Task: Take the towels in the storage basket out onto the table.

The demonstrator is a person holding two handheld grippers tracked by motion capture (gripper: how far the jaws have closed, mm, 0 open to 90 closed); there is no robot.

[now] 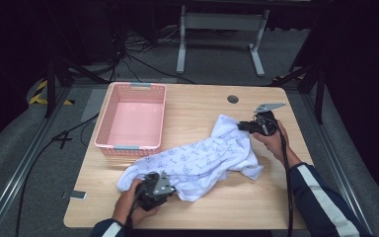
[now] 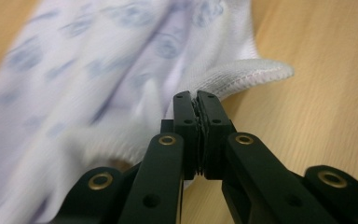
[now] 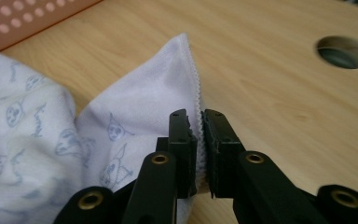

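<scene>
White cloth (image 1: 202, 159) with a pale blue printed pattern lies crumpled across the wooden worktop (image 1: 212, 207), stretched between the two hand-held grippers.

Left hand-held gripper (image 1: 165, 190): held low at the near edge of the worktop, in the person's left hand (image 1: 131, 200), forearm entering from the bottom of the high view. Its grey plate faces up. In the left gripper view (image 2: 198, 100) the jaws stand pressed together on a stitched hem of the cloth (image 2: 98, 93); the hem runs out past the jaw tips to the right and rests on the wood. The bulk of the cloth spreads ahead and to the left of the jaws, blurred.

Right hand-held gripper (image 1: 242, 126): held at the far right of the cloth by the right hand (image 1: 272, 140), wrist bent inward, sleeve dark with a white stripe. The jaws point toward the left across the worktop. In the right gripper view (image 3: 200, 119) the jaws are clamped on a serrated edge of the cloth (image 3: 135, 107), just below a raised corner that peaks ahead of the tips.

Pink basket (image 1: 109, 132): stands beyond the left hand-held gripper, well apart from it, its near rim just beside the cloth. Round hole (image 1: 233, 98) in the worktop lies beyond the right hand-held gripper.
</scene>
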